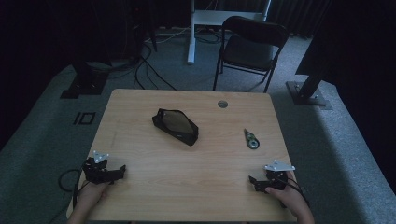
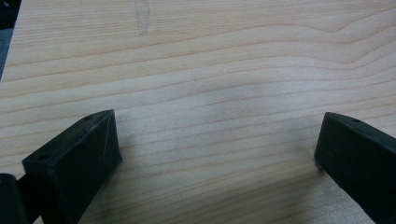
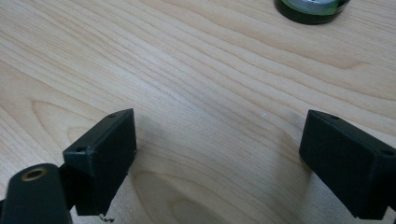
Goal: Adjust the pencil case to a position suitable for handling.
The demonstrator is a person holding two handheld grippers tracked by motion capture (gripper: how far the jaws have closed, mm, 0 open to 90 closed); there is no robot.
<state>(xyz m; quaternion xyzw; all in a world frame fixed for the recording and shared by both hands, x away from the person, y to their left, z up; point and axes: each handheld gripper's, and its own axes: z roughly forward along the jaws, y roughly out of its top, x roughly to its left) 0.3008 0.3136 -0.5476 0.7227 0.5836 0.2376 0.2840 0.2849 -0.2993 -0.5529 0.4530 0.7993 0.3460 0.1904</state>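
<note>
While both tongs rest at the near corners of the counter (image 1: 140, 158), bare wood lies between them and up to the one black pouch (image 1: 175, 126) at mid-counter and the one small round-ended tool (image 1: 251, 139) toward the right edge. Left tongs (image 1: 122, 170) and right tongs (image 1: 252, 180) both stand spread wide (each set's own view confirms it), gripping nothing, jaws low over the wood.

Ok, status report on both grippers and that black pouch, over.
Left gripper open, empty, near table edge. Right gripper open, empty. Black pouch untouched mid-table. Small tool lies beside, nothing blocking.
</note>
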